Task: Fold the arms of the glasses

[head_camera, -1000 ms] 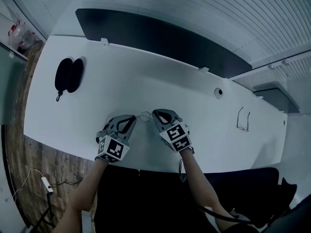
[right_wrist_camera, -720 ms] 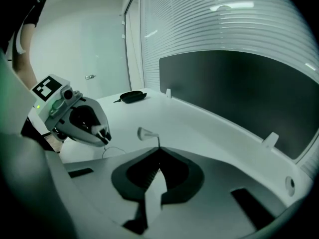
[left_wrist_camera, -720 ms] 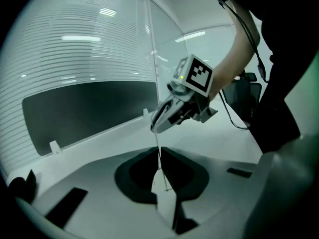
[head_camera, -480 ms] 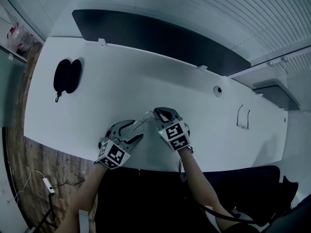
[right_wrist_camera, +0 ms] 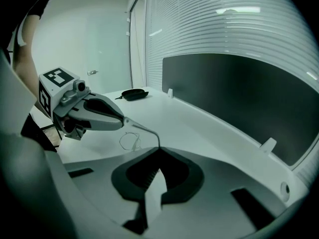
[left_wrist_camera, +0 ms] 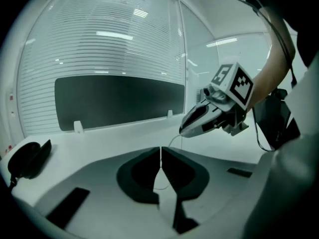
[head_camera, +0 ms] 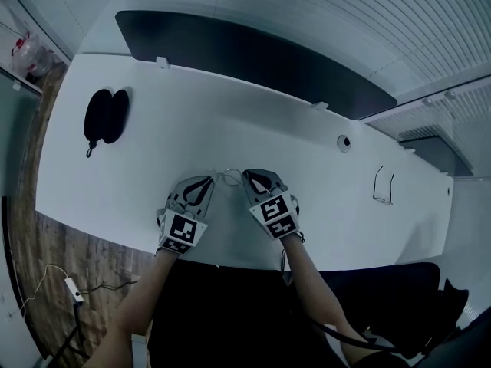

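A thin wire pair of glasses hangs just above the white table, between my two grippers near the front edge. My left gripper is shut on one thin wire end of the frame, which stands up between its closed jaws. My right gripper is shut on the other end, and the wire runs into its closed tips. In the right gripper view the lens loops hang below the wire, beside the left gripper. The right gripper shows just beyond the left jaws.
A black glasses case lies at the table's far left. Another pair of glasses rests at the right. A round cable hole sits right of centre. A dark panel runs along the back edge.
Half a second ago the left gripper stood open and drawn back toward the front edge. It has since moved back up to the glasses and shut on the wire. The right gripper kept still.
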Demonstrator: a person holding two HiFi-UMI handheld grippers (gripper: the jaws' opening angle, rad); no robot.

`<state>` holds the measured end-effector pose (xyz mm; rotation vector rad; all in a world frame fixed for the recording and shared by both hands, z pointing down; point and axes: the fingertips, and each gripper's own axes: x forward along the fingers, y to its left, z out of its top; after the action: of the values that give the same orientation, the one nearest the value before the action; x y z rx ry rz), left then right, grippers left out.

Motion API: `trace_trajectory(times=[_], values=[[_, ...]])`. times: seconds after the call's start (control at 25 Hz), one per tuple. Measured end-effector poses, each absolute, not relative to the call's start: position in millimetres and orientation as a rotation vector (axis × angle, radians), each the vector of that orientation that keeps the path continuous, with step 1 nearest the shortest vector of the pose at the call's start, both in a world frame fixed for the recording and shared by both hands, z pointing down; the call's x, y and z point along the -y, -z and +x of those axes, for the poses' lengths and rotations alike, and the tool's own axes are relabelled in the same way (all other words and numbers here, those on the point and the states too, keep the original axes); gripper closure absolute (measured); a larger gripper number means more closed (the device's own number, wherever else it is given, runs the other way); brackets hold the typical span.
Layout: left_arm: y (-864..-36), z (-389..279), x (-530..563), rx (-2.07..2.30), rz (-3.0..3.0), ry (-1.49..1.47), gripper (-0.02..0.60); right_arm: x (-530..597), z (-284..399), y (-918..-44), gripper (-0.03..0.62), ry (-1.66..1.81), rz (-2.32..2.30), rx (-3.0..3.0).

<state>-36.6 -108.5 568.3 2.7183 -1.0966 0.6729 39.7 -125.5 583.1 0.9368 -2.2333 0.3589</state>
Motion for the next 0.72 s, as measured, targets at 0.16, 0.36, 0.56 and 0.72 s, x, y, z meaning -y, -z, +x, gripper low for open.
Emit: trace_trajectory(times=[0.16,0.36,0.56,0.72], values=[[-565,-28,126,1.199,2.744,-0.711,0.561,126,39,-584,0.577,-0.355,0.942,2.23],[-586,-21,135,1.208,2.721,-0.84,0.565,127,40,-583,0.577,-0.361,0.946,2.236],[-612,-16,129,1.113,2.701,-1.011,0.568,128,40,-583,0.577,-0.367,0.95,2.234],[-618,-13,128,1.091,2.694,-1.034,0.569,129,39,-583,0.577,-0.37,0.95,2.235]])
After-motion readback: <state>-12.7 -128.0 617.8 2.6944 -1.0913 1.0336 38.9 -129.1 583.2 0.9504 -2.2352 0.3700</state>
